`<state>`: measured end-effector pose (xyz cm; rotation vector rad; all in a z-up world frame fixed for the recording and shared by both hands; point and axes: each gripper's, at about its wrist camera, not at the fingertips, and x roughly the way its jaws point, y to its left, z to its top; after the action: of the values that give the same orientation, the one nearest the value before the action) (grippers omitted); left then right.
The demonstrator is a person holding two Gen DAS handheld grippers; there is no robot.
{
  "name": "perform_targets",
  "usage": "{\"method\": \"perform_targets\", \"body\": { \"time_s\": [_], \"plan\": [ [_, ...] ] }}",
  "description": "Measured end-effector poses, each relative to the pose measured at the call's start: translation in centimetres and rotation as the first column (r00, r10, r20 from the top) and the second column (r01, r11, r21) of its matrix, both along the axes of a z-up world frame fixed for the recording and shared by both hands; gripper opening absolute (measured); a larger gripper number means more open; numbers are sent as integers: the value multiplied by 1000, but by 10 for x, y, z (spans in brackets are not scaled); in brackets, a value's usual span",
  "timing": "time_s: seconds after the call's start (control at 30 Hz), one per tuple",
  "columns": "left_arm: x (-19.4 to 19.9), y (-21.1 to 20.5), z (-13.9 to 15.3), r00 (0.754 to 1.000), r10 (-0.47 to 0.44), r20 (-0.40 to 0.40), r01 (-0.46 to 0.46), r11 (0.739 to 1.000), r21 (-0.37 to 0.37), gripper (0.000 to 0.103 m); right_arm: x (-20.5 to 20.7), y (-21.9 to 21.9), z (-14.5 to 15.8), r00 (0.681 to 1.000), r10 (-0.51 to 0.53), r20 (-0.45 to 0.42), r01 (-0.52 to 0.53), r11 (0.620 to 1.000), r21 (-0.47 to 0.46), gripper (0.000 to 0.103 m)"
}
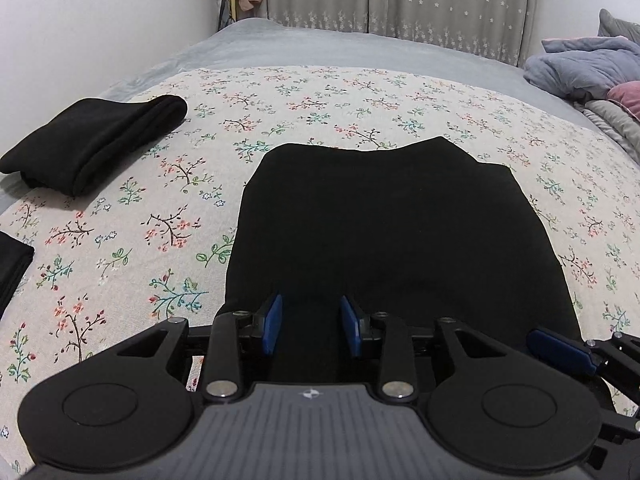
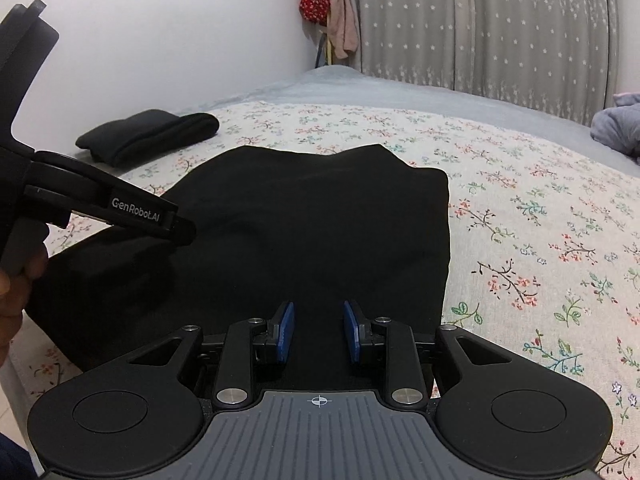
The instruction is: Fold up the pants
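Observation:
Black pants [image 1: 392, 216] lie flat in a folded slab on the floral bedspread [image 1: 320, 92], stretching away from both grippers; they also show in the right wrist view [image 2: 312, 224]. My left gripper [image 1: 311, 325] is open, its blue pads [image 1: 273, 326] over the pants' near edge, holding nothing. My right gripper [image 2: 319, 333] is open too, over the near edge further right, with blue pads [image 2: 286, 332] apart. The left gripper's body [image 2: 112, 208] and the hand holding it show at the left of the right wrist view. A right fingertip [image 1: 560, 350] shows at the right edge of the left wrist view.
A folded black garment [image 1: 96, 144] lies at the far left of the bed, also in the right wrist view [image 2: 152, 138]. Another black piece [image 1: 10, 268] sits at the left edge. Grey and pink bedding [image 1: 588, 68] is piled at the far right. Curtains [image 2: 480, 28] and a wall stand behind.

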<state>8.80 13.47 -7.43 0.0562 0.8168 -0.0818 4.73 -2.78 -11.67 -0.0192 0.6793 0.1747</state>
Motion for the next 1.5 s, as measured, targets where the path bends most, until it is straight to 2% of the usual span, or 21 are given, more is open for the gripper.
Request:
{"method": "perform_targets", "body": {
  "time_s": [0.3,0.4,0.57,0.63,0.7,0.77,0.83,0.87,0.97,1.03,1.07,1.13,1.2,1.3,1.33,1.43,1.5],
  "plan": [
    [-7,2,-3,1000,1,5,-1,1000,8,50,-26,3,3,1000,16,-15,-16,1000,-11,26],
    [-7,7,-2,1000,1,-1,-1,1000,-10,51,-37,-3,5,999,25,-25,-24,1000,11,26],
    [-4,13,2,1000,-21,-17,20,999,-36,52,-52,-3,12,997,66,-47,-66,998,-8,26],
    [0,24,6,999,-22,-28,20,996,-85,52,-53,-9,14,995,76,-63,-74,997,31,26],
    [2,42,14,1000,14,-26,-18,985,-171,52,-52,-18,20,993,84,-84,-76,993,87,27],
    [5,64,20,998,60,-13,-62,968,-244,66,-51,-33,30,993,82,-86,-66,982,176,29],
    [10,80,22,996,85,-19,-86,949,-303,76,-48,-48,40,997,42,-65,-22,960,279,30],
    [12,89,20,995,93,-36,-99,931,-352,79,-47,-58,44,998,17,-55,1,947,322,33],
    [20,100,8,989,83,-121,-132,860,-492,82,-38,-85,43,997,-52,-63,73,907,414,37],
    [27,100,-5,980,41,-192,-146,808,-571,89,-30,-97,31,990,-84,-110,125,879,460,38],
    [31,98,-10,975,22,-222,-151,794,-589,91,-26,-103,21,985,-96,-146,157,856,493,42],
    [36,94,-15,969,8,-246,-157,790,-593,94,-24,-115,0,968,-107,-226,219,802,556,49],
    [40,90,-16,969,-14,-246,-142,785,-603,99,-25,-126,-14,963,-102,-250,241,742,626,50],
    [45,85,-23,959,-54,-278,-152,731,-665,102,-18,-139,-20,959,-90,-270,260,664,701,51],
    [46,84,-23,959,-53,-280,-154,729,-667,103,-14,-142,-22,956,-87,-282,270,642,717,51],
    [54,79,-24,957,-71,-280,-142,729,-670,103,-2,-146,-27,951,-75,-301,286,591,754,51],
    [56,78,-25,957,-79,-280,-137,729,-671,103,6,-142,-29,950,-62,-306,283,583,761,51]
  ]
}}
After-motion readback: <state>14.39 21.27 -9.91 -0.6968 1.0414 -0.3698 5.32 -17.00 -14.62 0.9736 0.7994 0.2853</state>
